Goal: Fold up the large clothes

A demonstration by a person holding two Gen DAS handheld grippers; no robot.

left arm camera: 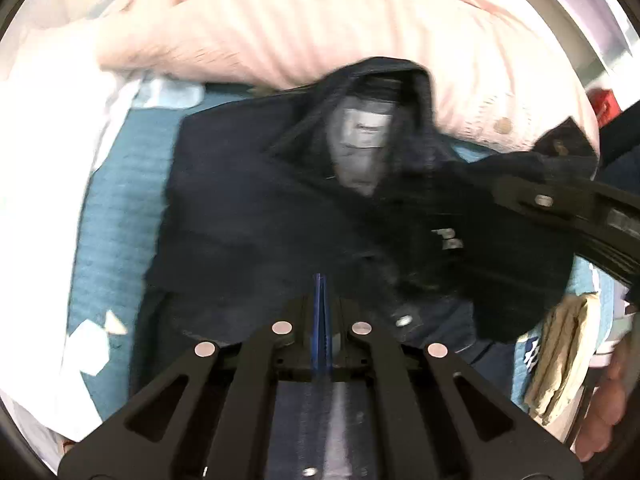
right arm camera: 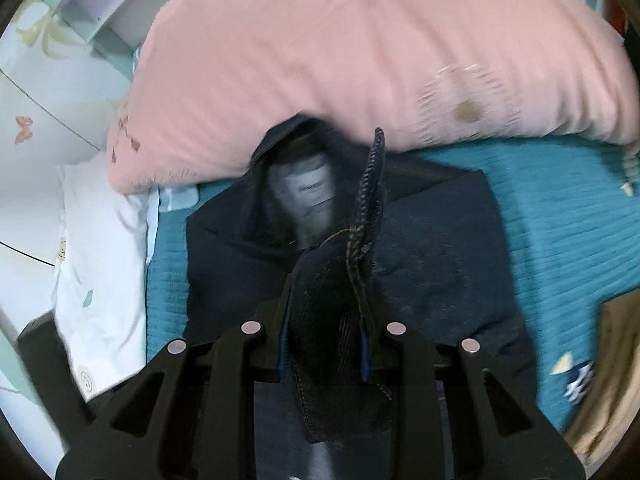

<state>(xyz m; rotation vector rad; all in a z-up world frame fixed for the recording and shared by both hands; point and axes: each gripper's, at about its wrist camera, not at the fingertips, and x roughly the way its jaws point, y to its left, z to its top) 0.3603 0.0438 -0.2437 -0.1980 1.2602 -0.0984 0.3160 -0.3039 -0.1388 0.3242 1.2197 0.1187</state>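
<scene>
The dark denim garment (right arm camera: 420, 248) lies spread on the teal bedspread (right arm camera: 560, 216), its collar end just below the pink duvet (right arm camera: 360, 48), with the pale inner label (right arm camera: 308, 196) showing in the open neck. It looks partly folded, the body squared into a flat block.

The right gripper (right arm camera: 324, 320) is clamped on a thick bunch of the denim — a stitched seam edge stands up between its blue pads and rises in front of the label. The left gripper (left arm camera: 321, 304) has its jaws pressed together; the pictures do not show whether any cloth is pinched there, though it hangs directly over the garment's near edge. In the left wrist view the right gripper (left arm camera: 568, 208) comes in from the side, carrying a lifted flap above the garment's body.

The step in hand seems to be bringing that held portion across the body. To do it well, keep the flap taut and level, lay its edge square with the block beneath, and release only once the cloth rests flat — otherwise the heavy denim will slump and crease.

There is a small pale mark on the lifted flap and printing on the label, both too blurred to read. A white pillow (right arm camera: 100, 264) sits beside the garment; tan cloth (left arm camera: 560, 352) lies on the opposite side.
</scene>
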